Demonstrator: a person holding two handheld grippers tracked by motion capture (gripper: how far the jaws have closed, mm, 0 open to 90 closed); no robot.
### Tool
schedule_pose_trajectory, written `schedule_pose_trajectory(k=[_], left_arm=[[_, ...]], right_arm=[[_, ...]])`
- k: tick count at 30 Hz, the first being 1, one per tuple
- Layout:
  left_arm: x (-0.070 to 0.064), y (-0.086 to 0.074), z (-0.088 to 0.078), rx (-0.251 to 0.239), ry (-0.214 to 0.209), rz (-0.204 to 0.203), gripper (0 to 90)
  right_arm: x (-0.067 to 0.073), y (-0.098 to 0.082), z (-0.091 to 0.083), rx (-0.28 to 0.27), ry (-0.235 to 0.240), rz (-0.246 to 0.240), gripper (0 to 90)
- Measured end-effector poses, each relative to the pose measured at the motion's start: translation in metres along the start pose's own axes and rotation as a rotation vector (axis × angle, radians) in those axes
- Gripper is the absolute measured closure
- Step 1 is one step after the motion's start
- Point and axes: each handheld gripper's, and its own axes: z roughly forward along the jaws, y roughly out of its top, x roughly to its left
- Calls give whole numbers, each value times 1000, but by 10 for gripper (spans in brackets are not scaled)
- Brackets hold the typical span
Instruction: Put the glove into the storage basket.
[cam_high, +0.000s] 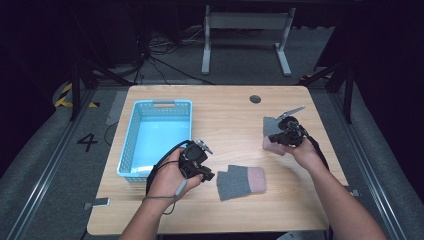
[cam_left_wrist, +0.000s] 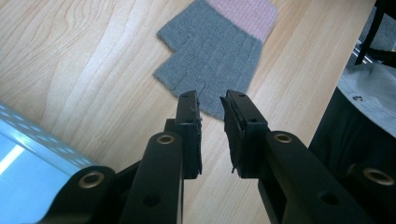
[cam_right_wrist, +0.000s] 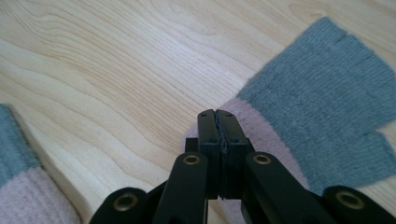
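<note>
Two knitted grey fingerless gloves with pink cuffs lie flat on the pale wooden tabletop (cam_high: 225, 112), whose left side carries a light blue perforated plastic basket (cam_high: 131, 145), probably their destination. One glove (cam_high: 241, 181) lies near the front edge; the left gripper (cam_left_wrist: 212, 105) hovers there, fingers narrowly apart, empty. Toward the right edge, the right gripper (cam_right_wrist: 217, 122), fingers pressed together, meets the other glove (cam_right_wrist: 322, 107) at its cuff.

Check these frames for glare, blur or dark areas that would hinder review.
High view: table evenly lit, surroundings nearly black, basket floor shows pale glare. Left gripper view: glove sharp, near jaws soft. Right gripper view: wood grain and second glove crisp, no glare.
</note>
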Motion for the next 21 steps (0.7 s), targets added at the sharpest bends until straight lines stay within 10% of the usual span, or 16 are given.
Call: schedule_pose_trajectory(k=[21], left_arm=[[0, 0, 1, 12, -2, 0, 751]], right_arm=[[-4, 0, 20, 53, 2, 15, 895]])
